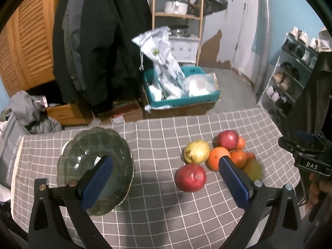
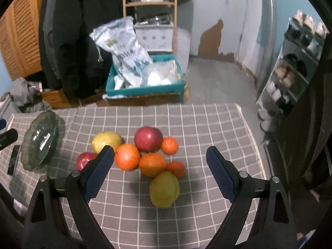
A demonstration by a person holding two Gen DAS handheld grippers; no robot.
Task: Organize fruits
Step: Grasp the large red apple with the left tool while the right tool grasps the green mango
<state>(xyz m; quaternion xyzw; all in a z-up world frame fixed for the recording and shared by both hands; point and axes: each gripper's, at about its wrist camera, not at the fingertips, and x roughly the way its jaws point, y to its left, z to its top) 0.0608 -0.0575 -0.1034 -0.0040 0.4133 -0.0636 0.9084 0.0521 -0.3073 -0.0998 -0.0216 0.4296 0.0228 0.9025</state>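
A pile of fruit lies on the grey checked tablecloth (image 1: 157,137): a near red apple (image 1: 190,177), a yellow pear (image 1: 196,151), an orange (image 1: 217,157), a far red apple (image 1: 227,140) and small tangerines. A green glass bowl (image 1: 94,166) stands empty at the left. My left gripper (image 1: 166,178) is open and empty, above the cloth, with the near red apple between its fingers. My right gripper (image 2: 160,170) is open and empty over the pile, above a green-yellow pear (image 2: 164,188) and oranges (image 2: 152,164). The bowl also shows in the right wrist view (image 2: 39,143).
The right gripper's body (image 1: 307,155) shows at the right edge of the left wrist view. Beyond the table's far edge stand a teal crate (image 1: 182,95) with bags, hanging coats (image 1: 99,41), a wooden shelf and a shoe rack (image 1: 290,76).
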